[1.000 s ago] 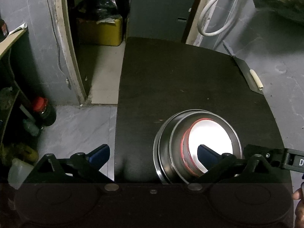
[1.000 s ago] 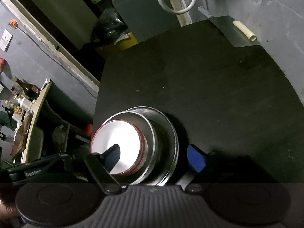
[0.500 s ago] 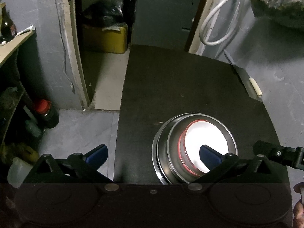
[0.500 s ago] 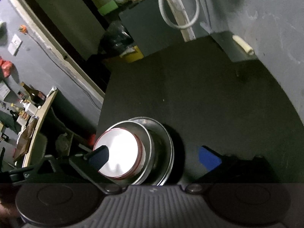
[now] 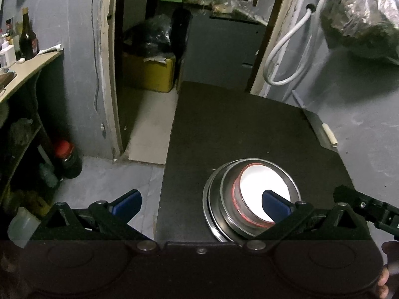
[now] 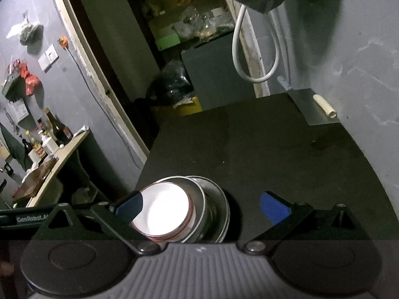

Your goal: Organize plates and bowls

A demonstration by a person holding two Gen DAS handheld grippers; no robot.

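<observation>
Nested steel plates (image 5: 214,204) on black bench (image 5: 237,129), count unclear, one red-rimmed white bowl (image 5: 261,186) partly hidden by fingers (image 5: 274,203), left gripper (image 5: 200,200) and right gripper (image 6: 203,205) wide open, empty.

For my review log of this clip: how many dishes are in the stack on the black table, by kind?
Red-rimmed white bowl: 1
Steel bowl: 1
Steel plate: at least 1; a second rim edge is unclear
Total: 3 clearly visible
</observation>
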